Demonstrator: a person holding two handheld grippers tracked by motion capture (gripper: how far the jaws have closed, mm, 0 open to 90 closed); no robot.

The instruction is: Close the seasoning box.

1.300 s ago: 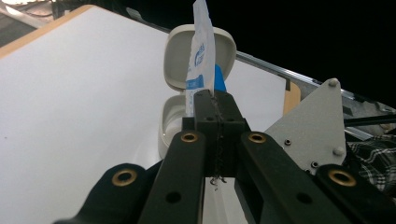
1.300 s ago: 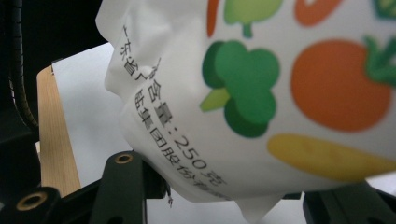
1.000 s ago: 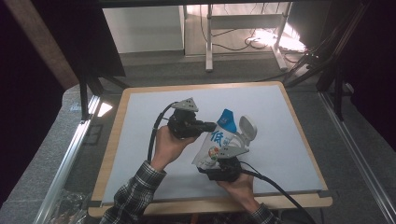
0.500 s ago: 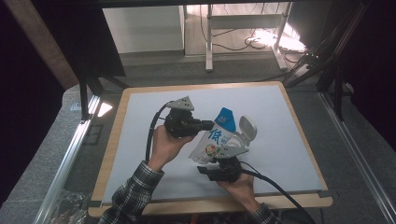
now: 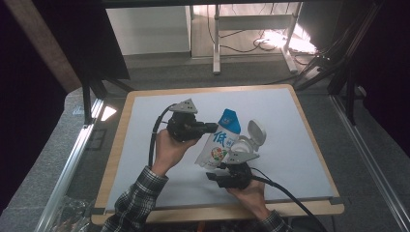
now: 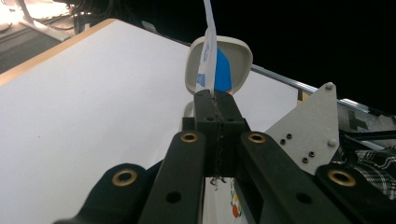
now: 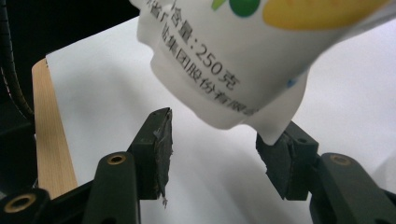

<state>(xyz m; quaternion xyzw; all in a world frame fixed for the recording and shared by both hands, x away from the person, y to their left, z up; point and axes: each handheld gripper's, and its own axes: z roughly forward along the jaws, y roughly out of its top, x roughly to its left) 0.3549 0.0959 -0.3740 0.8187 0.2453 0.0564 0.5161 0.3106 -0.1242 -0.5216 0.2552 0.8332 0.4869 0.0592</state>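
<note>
A white pouch with a blue top and printed characters hangs tilted over the white table. My left gripper is shut on the pouch's thin upper edge, jaws pressed together. My right gripper sits just below the pouch, held near the table's front edge. In the right gripper view its jaws stand apart, with the pouch's lower end hanging above and between them. One corner of the pouch reaches the right-hand pad; the other pad is clear of it.
A white cup-like container with a rounded rim stands right behind the pouch; in the left gripper view it shows past the pouch's edge. Black cables trail from both grippers. The table has a wooden border.
The left hand and the pouch have shifted slightly to the left. The right gripper has stayed where it was.
</note>
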